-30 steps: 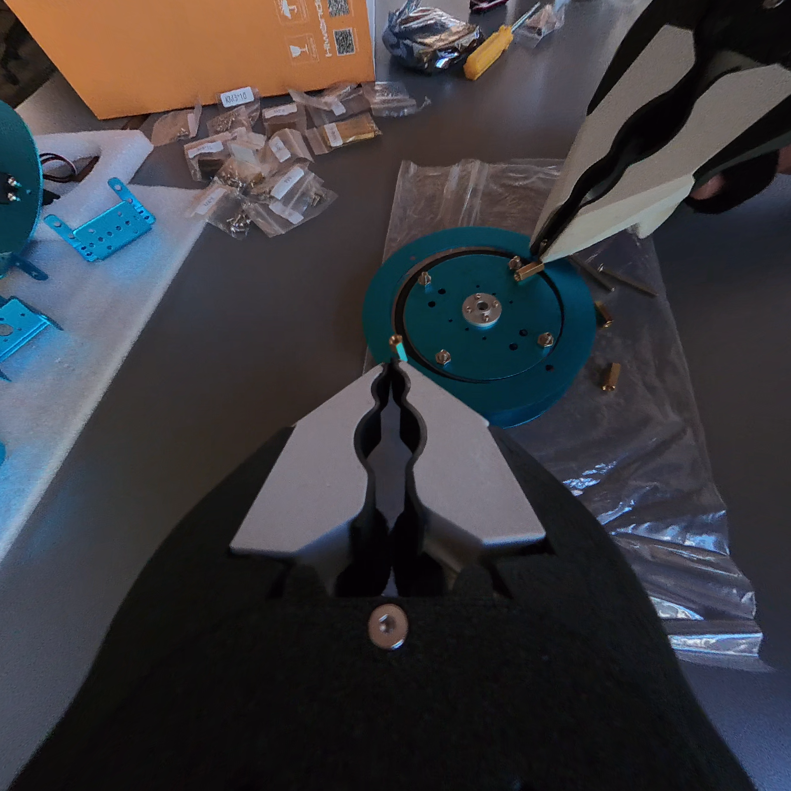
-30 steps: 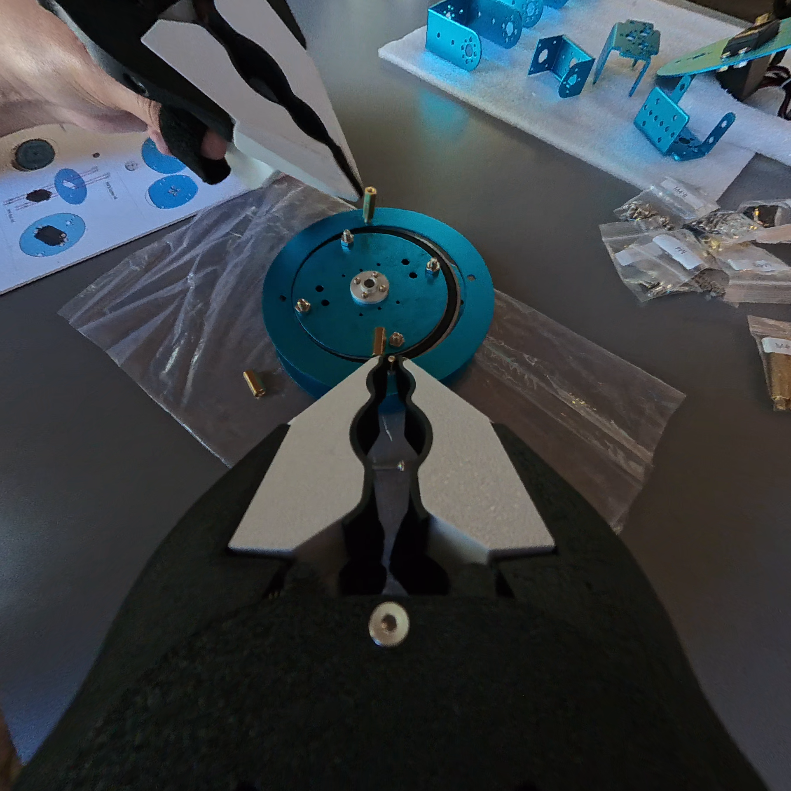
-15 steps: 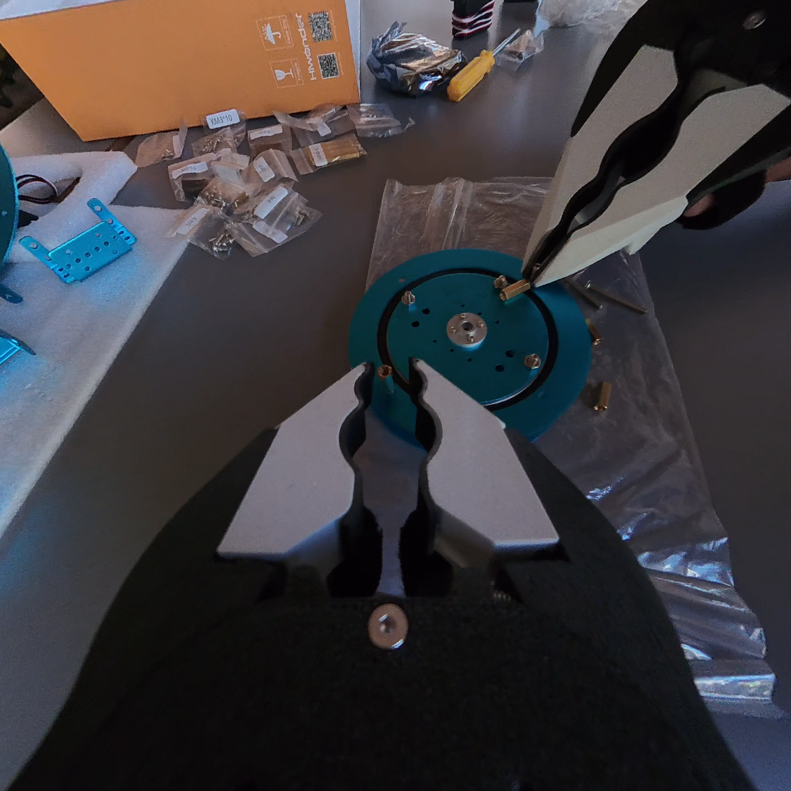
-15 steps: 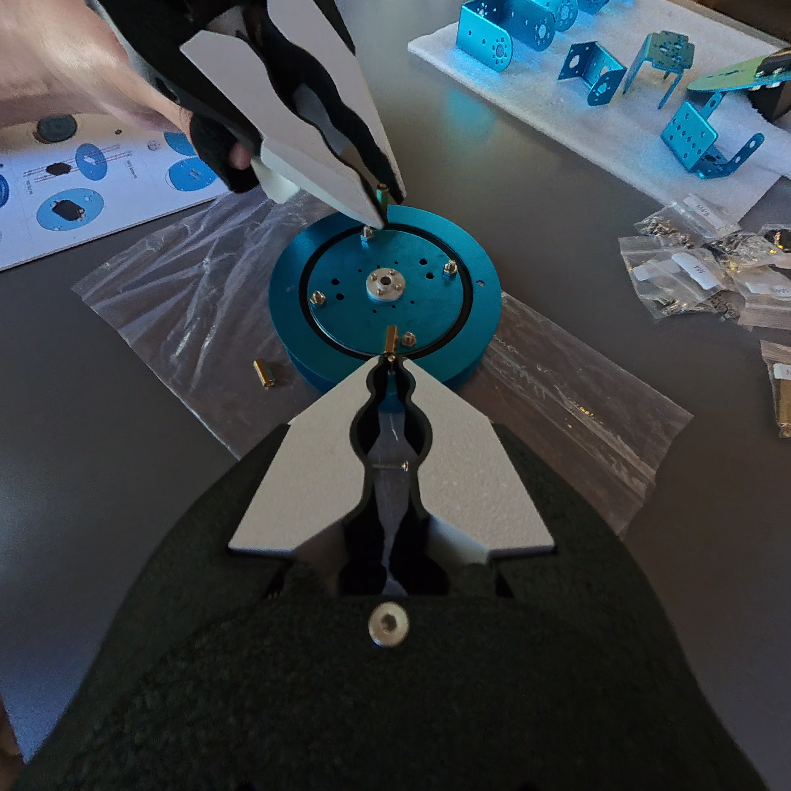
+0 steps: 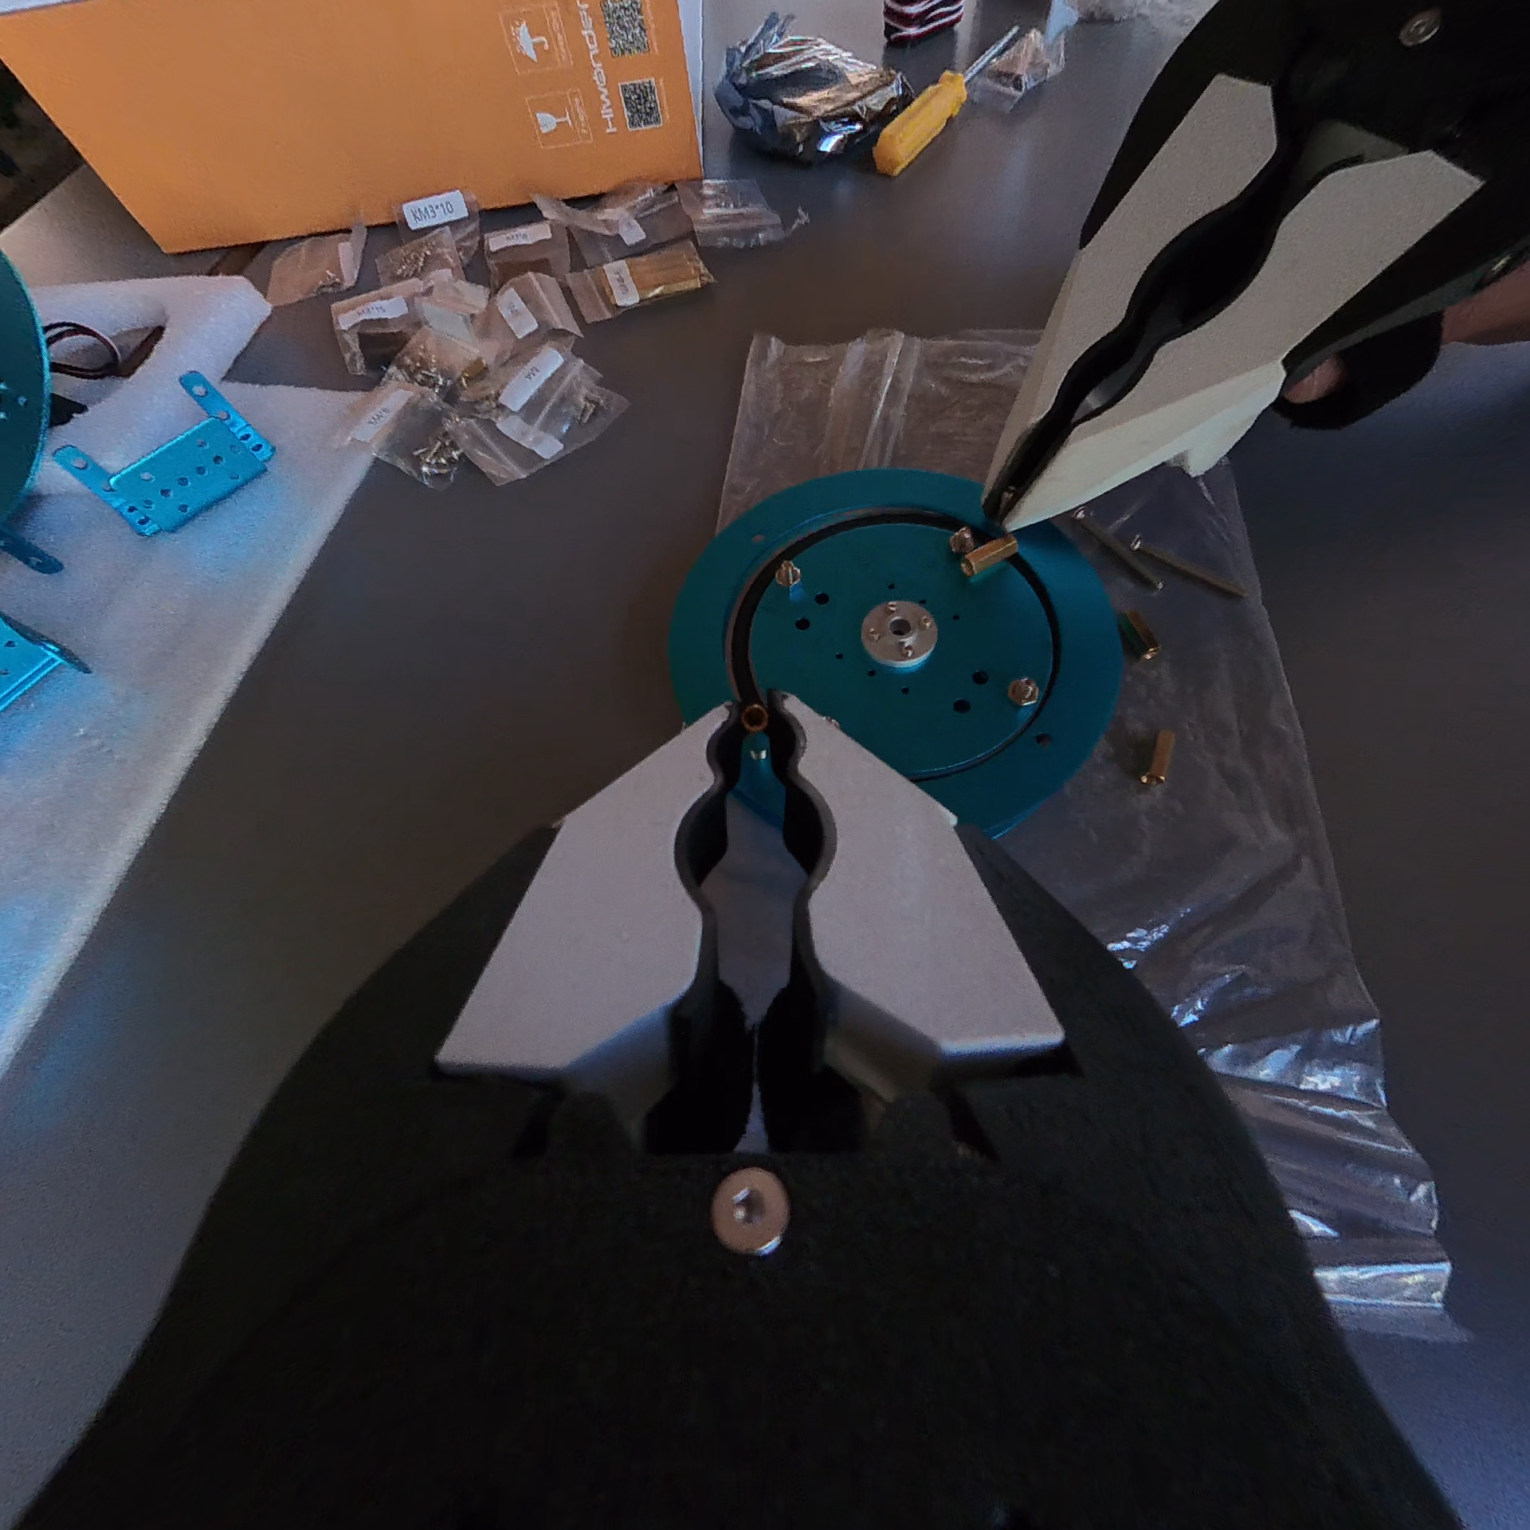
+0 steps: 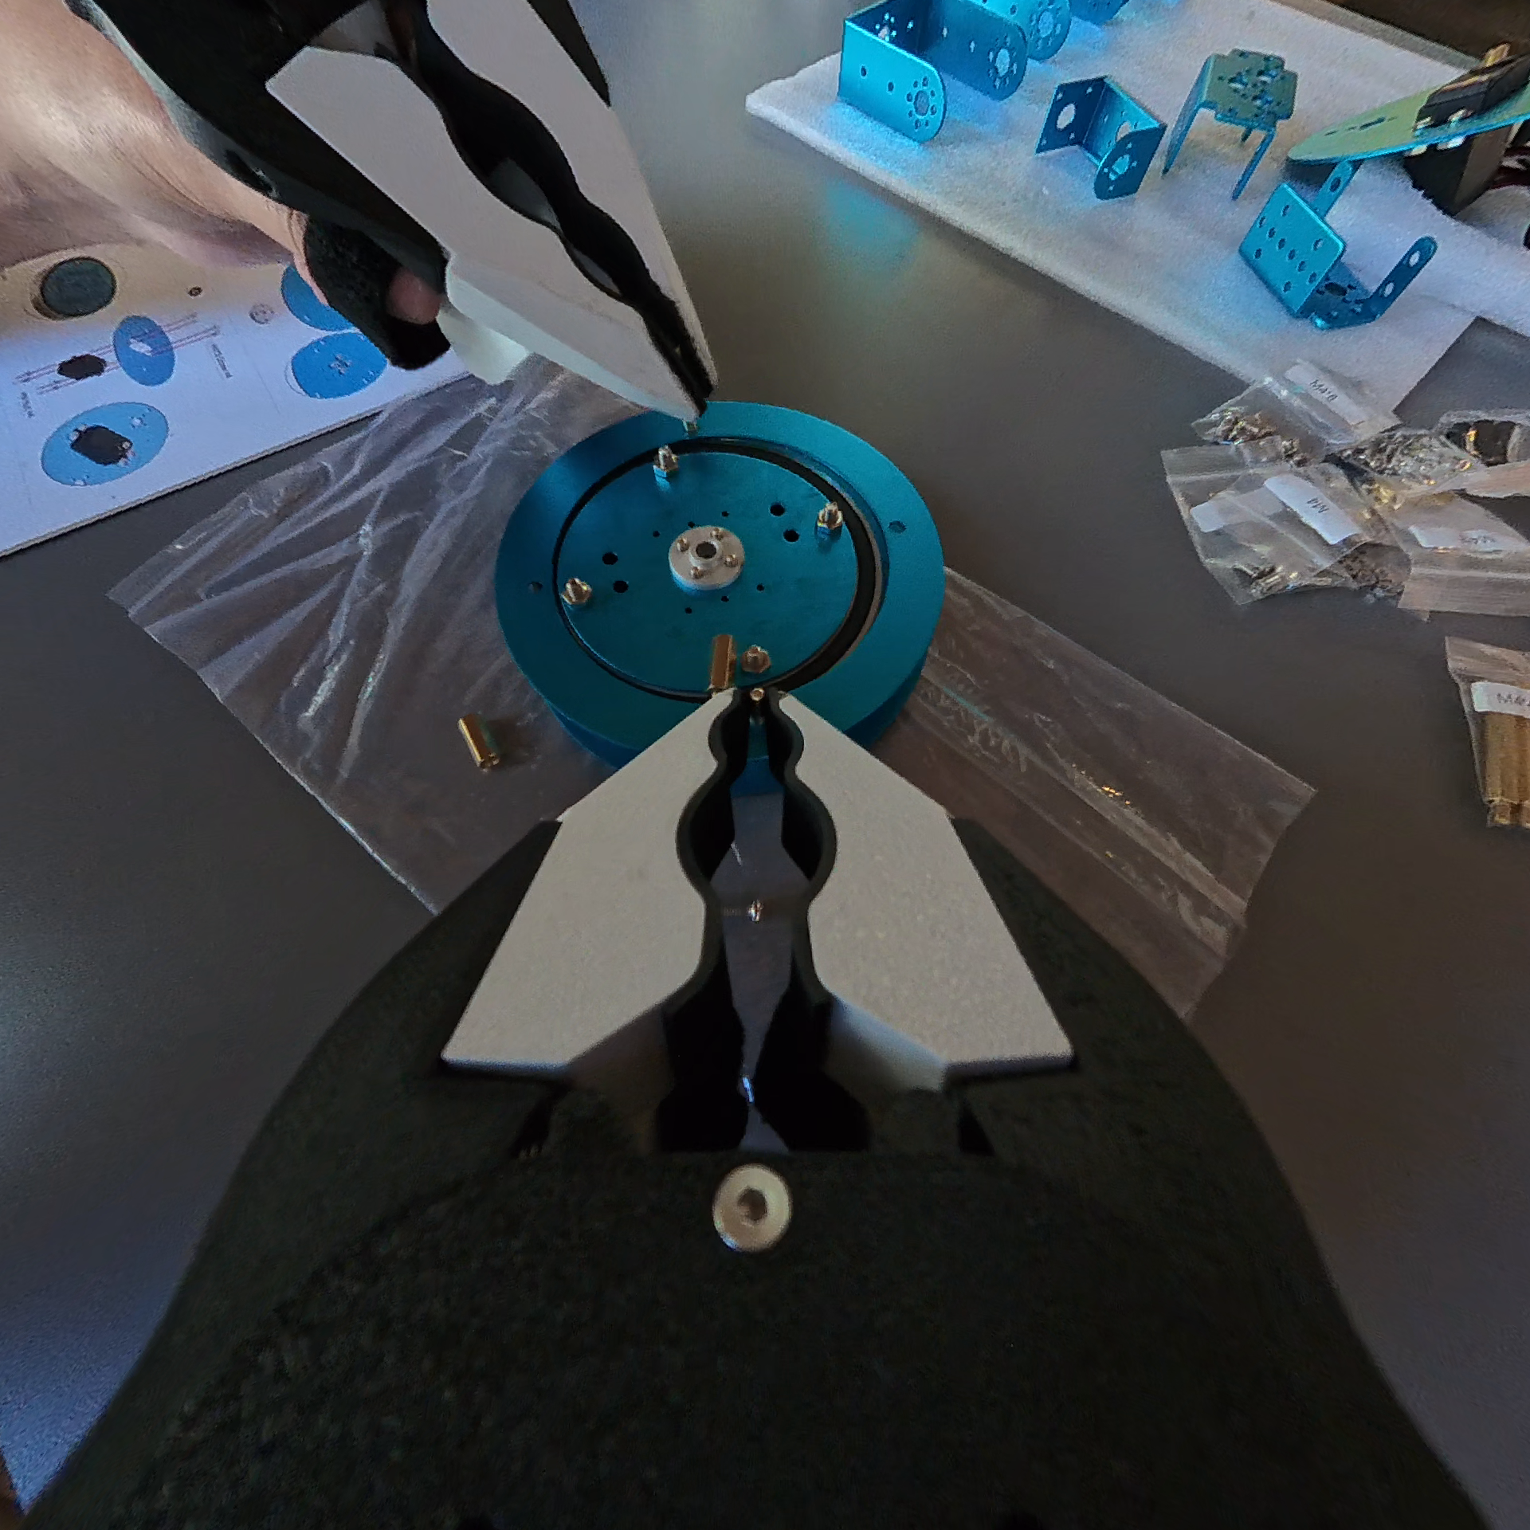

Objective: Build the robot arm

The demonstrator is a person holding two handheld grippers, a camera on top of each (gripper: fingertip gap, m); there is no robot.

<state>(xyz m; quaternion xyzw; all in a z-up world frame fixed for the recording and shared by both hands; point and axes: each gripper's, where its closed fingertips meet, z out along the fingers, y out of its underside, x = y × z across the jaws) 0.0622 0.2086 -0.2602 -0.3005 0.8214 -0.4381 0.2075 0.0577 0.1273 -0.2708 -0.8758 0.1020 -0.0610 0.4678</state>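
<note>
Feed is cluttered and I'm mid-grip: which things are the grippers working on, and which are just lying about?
In hand:
- left gripper shut on upright brass standoff on the blue disc
- right gripper shut, tips at tilted brass standoff on the disc

Lying about:
- loose standoffs, plastic sheet
- screw bags, orange box, yellow screwdriver
- blue brackets, instruction sheet

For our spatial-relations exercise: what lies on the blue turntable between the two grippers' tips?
The silver centre hub lies between the left gripper, pinching a brass standoff, and the right gripper; both wrist views show it.
</note>
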